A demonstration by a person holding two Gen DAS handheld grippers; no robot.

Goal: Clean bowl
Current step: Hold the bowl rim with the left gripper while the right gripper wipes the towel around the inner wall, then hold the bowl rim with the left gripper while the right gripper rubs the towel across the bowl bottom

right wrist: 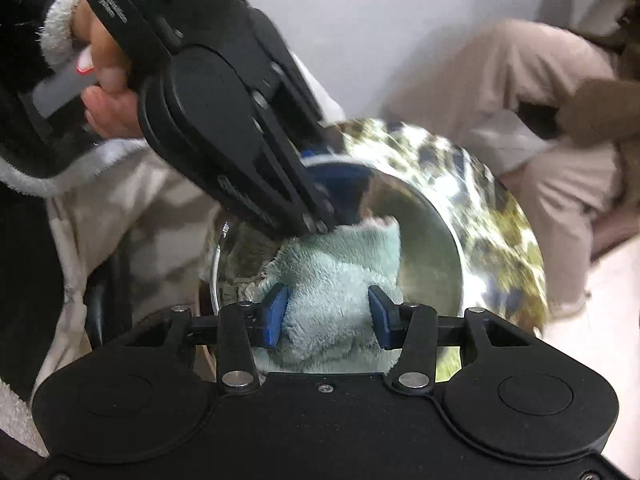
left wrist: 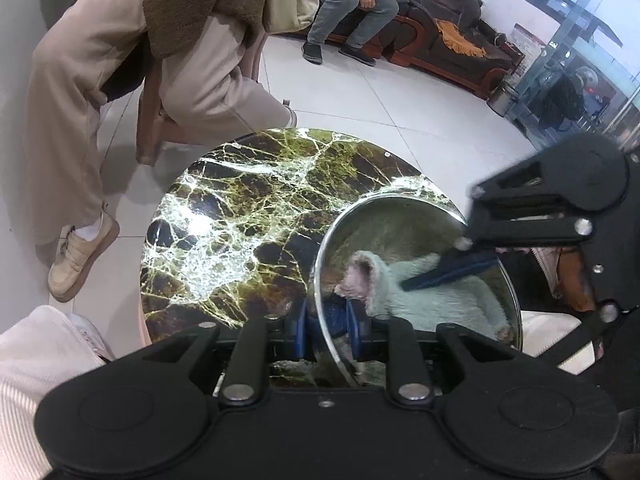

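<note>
A shiny steel bowl (left wrist: 400,224) stands tilted at the near right edge of a round green-veined marble table (left wrist: 240,208). My left gripper (left wrist: 327,332) is shut on the bowl's near rim, which runs between its blue pads. Inside the bowl lies a fluffy pale green cloth (left wrist: 440,300) with a pinkish corner. In the right wrist view my right gripper (right wrist: 328,314) is shut on this cloth (right wrist: 332,272), pressing it down into the bowl (right wrist: 428,248). The left gripper (right wrist: 316,224) comes in from the upper left there. One blue finger (left wrist: 452,270) of the right gripper shows on the cloth.
A person in beige trousers (left wrist: 120,100) sits on a chair close to the table's far left side. Another person (left wrist: 352,4) sits on a dark sofa across the white tiled floor. My lap in pale clothing (left wrist: 32,360) lies under the near edge.
</note>
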